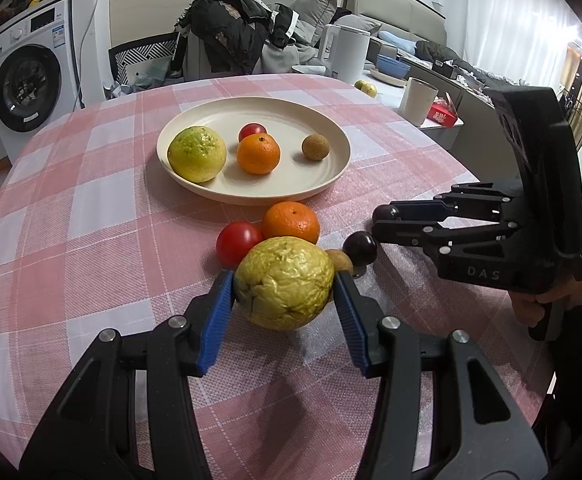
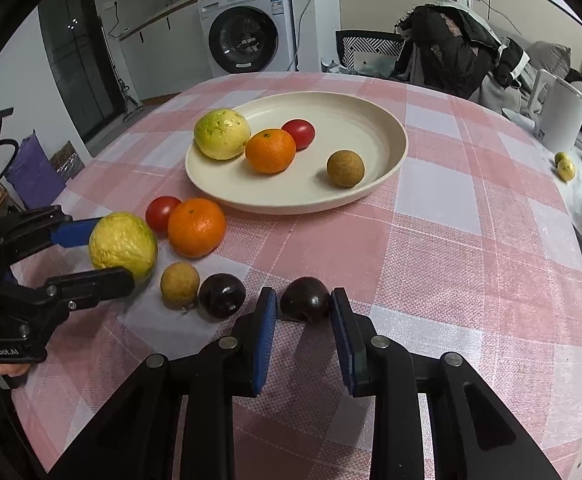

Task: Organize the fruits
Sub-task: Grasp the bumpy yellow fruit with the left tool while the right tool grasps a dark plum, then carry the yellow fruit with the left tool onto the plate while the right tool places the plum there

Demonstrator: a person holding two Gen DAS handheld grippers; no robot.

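Observation:
My left gripper (image 1: 285, 280) is shut on a wrinkled yellow fruit (image 1: 285, 282), its blue pads pressing both sides just over the pink checked cloth. Behind it lie a red tomato (image 1: 238, 243), a tangerine (image 1: 291, 222), a small brown fruit (image 1: 341, 261) and a dark plum (image 1: 360, 248). My right gripper (image 2: 303, 301) is shut on a second dark plum (image 2: 306, 299) low at the cloth, right of the loose plum (image 2: 222, 295). The cream plate (image 1: 331, 168) farther back holds a yellow-green fruit (image 1: 197, 154), a tangerine (image 1: 258, 155), a tomato (image 1: 252, 132) and a brown fruit (image 1: 315, 146).
A white kettle (image 1: 347, 54) and a cup (image 1: 418, 101) stand past the table's far right edge. A chair piled with clothes (image 1: 231, 36) is behind the table, and a washing machine (image 1: 31, 76) at the far left. A hand (image 1: 547, 300) holds the right gripper.

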